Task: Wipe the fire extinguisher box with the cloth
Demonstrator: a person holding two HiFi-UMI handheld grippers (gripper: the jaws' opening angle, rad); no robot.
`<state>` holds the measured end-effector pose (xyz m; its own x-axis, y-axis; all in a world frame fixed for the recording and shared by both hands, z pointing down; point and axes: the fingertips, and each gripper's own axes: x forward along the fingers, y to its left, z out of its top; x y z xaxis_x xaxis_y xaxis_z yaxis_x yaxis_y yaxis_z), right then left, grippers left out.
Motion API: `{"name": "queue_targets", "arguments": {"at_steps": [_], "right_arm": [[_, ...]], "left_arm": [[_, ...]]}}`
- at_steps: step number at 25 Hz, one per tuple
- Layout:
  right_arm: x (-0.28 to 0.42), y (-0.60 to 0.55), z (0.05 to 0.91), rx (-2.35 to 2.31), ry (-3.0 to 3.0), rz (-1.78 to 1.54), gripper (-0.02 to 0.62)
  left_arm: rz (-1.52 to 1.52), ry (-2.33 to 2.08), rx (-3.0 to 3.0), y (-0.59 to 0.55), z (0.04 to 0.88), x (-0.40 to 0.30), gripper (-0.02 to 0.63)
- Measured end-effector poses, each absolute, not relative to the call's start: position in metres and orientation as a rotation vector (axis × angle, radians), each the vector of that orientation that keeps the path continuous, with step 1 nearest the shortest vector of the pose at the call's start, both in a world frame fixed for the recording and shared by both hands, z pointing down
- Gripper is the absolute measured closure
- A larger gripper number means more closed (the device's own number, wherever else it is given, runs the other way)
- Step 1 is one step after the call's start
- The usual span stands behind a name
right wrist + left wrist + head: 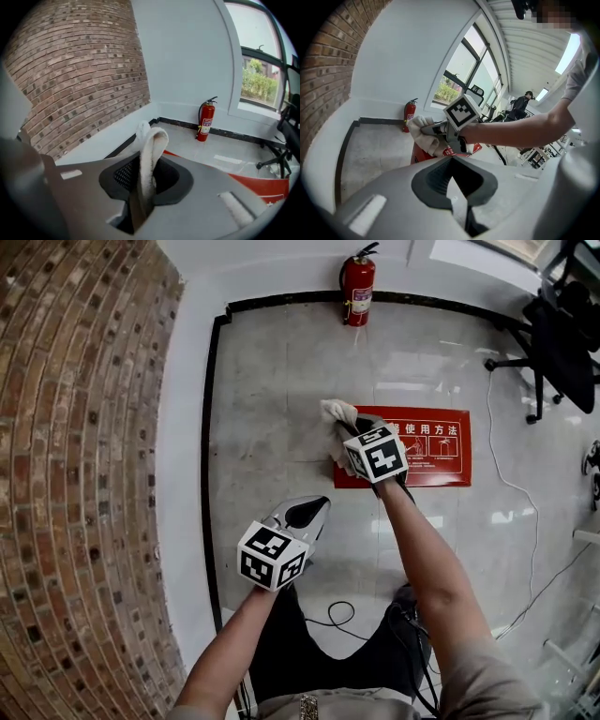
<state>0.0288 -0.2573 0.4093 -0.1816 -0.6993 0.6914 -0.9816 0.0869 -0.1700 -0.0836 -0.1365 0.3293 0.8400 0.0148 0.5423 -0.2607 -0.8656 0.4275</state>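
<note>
Right gripper (140, 197): jaws pinched on a fold of the white cloth (151, 154). The fold stands up between them and its loose end spills forward past the tips. Judged purpose: a deep pinch keeps the fabric from dragging out under wiping pressure, and the free bunch forms the wiping pad.

Left gripper (457, 197): jaws pressed together with nothing between them. It hangs low and near the person's body, well apart from the work. It appears to be parked clear, since the wipe needs one tool only.

Fire extinguisher box (422, 451): red, printed face up, standing on the tiled floor (281, 399) directly ahead of the person. The cloth bunch sits at the box's left end, over its far corner. Contact looks likely in the left gripper view but cannot be confirmed. Starting at one end would suit a stroke along the length towards the right. Most of the red face lies uncovered and is judged not yet wiped.

Surroundings: a fire extinguisher (357, 287) stands upright against the far wall, well apart from the box. A brick wall (75, 427) lies to the left and an office chair (558, 343) to the far right. Neither obstructs the stroke.
</note>
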Motion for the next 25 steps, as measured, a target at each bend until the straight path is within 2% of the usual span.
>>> {"name": "queue_targets", "arguments": {"at_steps": [8, 17, 25], "right_arm": [[0.132, -0.240, 0.405, 1.852, -1.854, 0.971, 0.508], [0.273, -0.119, 0.409, 2.091, -1.592, 1.058, 0.509], [0.329, 0.001, 0.424, 2.227, -1.314, 1.158, 0.512]], "left_arm": [[0.776, -0.144, 2.519, -0.127, 0.339, -0.048, 0.605], [0.808, 0.020, 2.531, -0.075, 0.349, 0.024, 0.606], [0.826, 0.219, 2.575, -0.031, 0.349, 0.062, 0.606]]}}
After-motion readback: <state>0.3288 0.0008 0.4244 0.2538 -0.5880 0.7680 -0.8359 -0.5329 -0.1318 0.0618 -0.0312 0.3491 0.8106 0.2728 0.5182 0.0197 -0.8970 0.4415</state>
